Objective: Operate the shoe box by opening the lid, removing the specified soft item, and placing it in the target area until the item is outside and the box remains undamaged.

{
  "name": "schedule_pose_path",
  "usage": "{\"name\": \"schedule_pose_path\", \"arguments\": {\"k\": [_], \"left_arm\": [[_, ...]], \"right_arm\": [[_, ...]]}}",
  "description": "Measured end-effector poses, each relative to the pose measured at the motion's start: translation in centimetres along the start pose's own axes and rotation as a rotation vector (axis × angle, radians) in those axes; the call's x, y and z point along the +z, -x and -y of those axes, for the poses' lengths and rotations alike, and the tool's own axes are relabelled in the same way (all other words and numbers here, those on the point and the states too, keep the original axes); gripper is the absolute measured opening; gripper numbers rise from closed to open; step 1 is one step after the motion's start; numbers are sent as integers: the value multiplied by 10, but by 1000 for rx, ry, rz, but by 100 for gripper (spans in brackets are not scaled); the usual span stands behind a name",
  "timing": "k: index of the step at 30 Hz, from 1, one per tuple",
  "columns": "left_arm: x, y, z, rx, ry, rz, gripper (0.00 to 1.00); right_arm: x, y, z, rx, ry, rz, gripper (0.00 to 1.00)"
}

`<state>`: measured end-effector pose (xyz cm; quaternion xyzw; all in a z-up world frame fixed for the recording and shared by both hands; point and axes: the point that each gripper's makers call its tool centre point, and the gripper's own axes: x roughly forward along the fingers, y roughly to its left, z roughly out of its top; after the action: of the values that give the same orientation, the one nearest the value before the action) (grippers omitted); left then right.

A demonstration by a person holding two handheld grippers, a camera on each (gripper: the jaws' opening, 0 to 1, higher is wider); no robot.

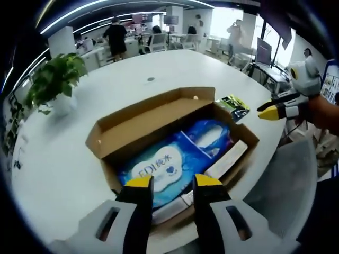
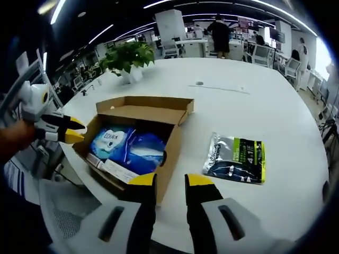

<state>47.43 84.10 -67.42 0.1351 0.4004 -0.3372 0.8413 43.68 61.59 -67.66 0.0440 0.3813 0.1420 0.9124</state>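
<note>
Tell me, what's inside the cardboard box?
The open shoe box holds a blue soft pack printed with a white cloud, and a long white box lies along one side. Whatever lies under the pack is covered.

The open brown cardboard shoe box (image 2: 139,138) sits on the white round table (image 2: 254,100), a blue soft pack (image 2: 128,145) inside it. To its right in the right gripper view lies a flat dark printed packet (image 2: 236,158); behind, a potted green plant (image 2: 128,57).

bright, even | ceiling strip lights (image 1: 79,13) overhead | window (image 1: 225,18) glare | fisheye bending at edges | soft shadows
</note>
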Motion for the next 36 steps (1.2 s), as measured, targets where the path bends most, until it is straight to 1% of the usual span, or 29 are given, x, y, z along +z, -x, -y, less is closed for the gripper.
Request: {"name": "schedule_pose_path", "arguments": {"k": [2, 7, 15, 20, 24, 27, 32, 36], "left_arm": [[-6, 4, -7, 5, 15, 1, 27], [-13, 14, -18, 13, 38, 12, 26], [-19, 21, -30, 6, 64, 34, 25], [-21, 19, -37, 2, 79, 40, 25], [-22, 16, -42, -6, 91, 41, 25], [-23, 14, -45, -15, 99, 40, 24], [-22, 9, -43, -40, 101, 51, 24], [-26, 3, -41, -51, 100, 32, 24]], "right_arm": [[3, -3, -7, 7, 10, -2, 19], [11, -7, -24, 21, 41, -4, 19], [20, -16, -48, 36, 80, -12, 19], [24, -23, -61, 48, 97, -22, 19], [26, -34, -71, 63, 116, -39, 18], [27, -47, -79, 81, 131, -57, 18], [26, -67, -90, 105, 159, -90, 17], [25, -83, -95, 123, 164, -109, 17]]}}
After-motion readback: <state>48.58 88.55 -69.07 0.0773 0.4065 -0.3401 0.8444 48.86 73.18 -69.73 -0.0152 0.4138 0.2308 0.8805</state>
